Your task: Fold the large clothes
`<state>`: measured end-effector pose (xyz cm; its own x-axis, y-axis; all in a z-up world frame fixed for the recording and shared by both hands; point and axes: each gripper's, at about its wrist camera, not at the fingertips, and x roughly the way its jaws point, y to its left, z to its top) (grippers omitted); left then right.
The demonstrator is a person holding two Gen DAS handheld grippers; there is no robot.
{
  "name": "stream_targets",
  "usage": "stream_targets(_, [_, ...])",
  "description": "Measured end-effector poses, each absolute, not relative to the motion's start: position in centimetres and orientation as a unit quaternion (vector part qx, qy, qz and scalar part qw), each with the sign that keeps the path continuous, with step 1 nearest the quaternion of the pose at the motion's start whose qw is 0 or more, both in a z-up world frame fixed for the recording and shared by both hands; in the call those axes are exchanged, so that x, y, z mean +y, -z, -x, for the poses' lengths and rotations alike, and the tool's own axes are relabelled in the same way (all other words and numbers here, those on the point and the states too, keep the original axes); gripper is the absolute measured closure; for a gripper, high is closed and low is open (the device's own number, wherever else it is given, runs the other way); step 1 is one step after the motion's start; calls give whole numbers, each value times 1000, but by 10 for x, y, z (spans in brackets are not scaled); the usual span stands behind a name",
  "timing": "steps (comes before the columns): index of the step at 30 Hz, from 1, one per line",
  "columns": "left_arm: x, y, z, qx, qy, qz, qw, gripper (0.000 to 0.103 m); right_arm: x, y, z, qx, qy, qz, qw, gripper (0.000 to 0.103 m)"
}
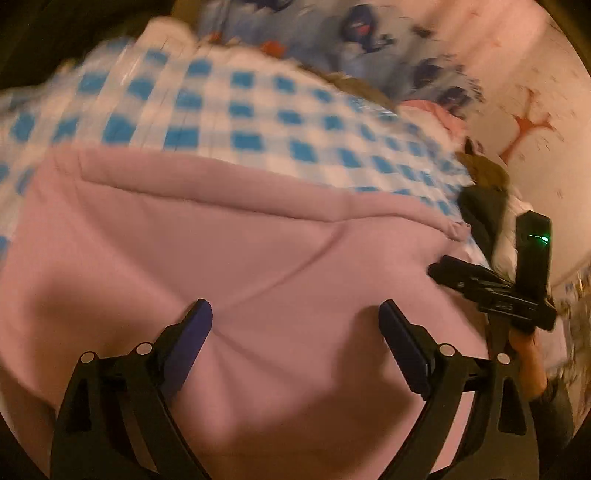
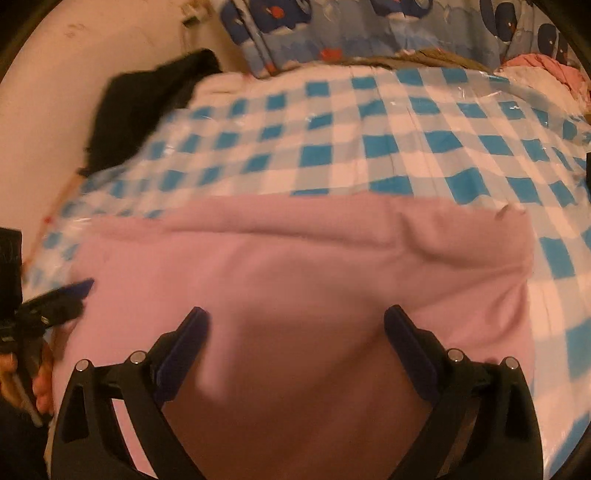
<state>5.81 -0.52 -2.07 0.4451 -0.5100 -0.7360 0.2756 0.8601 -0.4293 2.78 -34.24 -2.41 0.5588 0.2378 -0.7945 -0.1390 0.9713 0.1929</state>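
Pink fabric fills the lower half of the left wrist view: the pink garment [image 1: 229, 266] lies spread on a blue-and-white checked sheet [image 1: 236, 110], with a folded band running across its far edge. The left gripper [image 1: 295, 332] hangs above the cloth with its jaws spread wide and nothing between them; no pad touches the fabric. At the right edge the right gripper [image 1: 491, 291] shows side-on, a hand [image 1: 528, 354] beneath it, over the garment's right border. A dark garment [image 1: 480, 214] sits just beyond that border, and a blue printed quilt [image 1: 332, 33] is bunched at the back near the pink wall [image 1: 517, 74]

From the right wrist view the same garment [image 2: 295, 266] is a broad rectangle, far edge doubled over, right side ending on the checked sheet [image 2: 369, 129]. The right gripper [image 2: 295, 339] is likewise wide open and empty above the cloth. The left gripper [image 2: 55, 299] peeks in at the left edge, and black clothing [image 2: 136, 107] lies at the far left corner

Judging by this, one fold is laid and both grippers are released. The next move likely calls for each gripper to pinch an edge or corner on its own side and carry it over evenly, keeping the doubled band from sliding
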Motion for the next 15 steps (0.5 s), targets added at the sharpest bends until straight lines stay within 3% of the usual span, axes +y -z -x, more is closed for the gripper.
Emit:
stream_targets(6, [7,35,-78,485,217,151,834,15,-345,47,-86,498,-74,-50,863,9])
stream_targets(12, [47,-14,-73,413,169,158,881,15,-347,0,-61,408,-59,-10,911,8])
stream_targets(15, [72,10,-88,434,133,187,871,15,-362,23,-82,447,-32,-23,894,8])
